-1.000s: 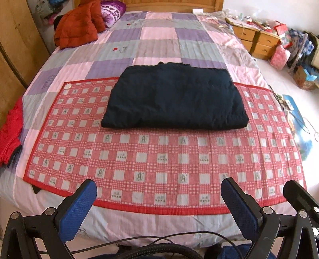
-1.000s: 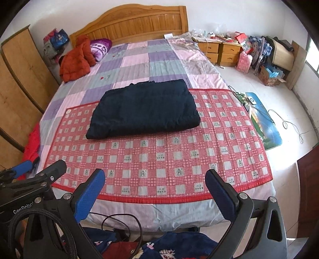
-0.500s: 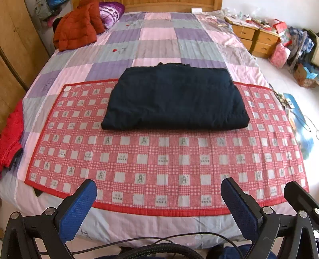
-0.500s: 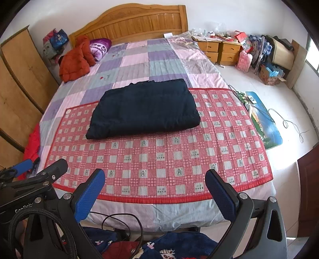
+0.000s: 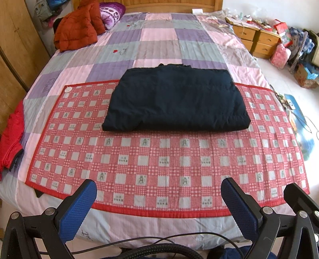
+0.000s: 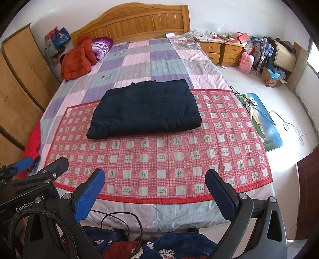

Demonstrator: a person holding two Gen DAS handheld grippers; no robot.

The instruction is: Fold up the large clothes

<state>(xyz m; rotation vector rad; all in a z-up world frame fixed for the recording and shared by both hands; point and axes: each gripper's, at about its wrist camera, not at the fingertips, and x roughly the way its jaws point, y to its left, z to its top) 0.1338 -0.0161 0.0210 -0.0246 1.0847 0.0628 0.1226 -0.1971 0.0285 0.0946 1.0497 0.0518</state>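
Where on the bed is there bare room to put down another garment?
Free: the red checked mat between the folded dark garment and the near bed edge, and the patchwork quilt beyond the garment. Crowded: the headboard corner with the orange jacket and purple pillow.

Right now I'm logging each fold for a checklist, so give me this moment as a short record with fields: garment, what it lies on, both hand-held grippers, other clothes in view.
garment: dark navy garment, folded into a compact rectangle
lies on: red checked mat, its far edge over the patchwork bed cover
left hand-held gripper: open, empty, at the foot of the bed
right hand-held gripper: open, empty, apart from the garment
other clothes: orange jacket near the headboard; red garment at the bed's left edge
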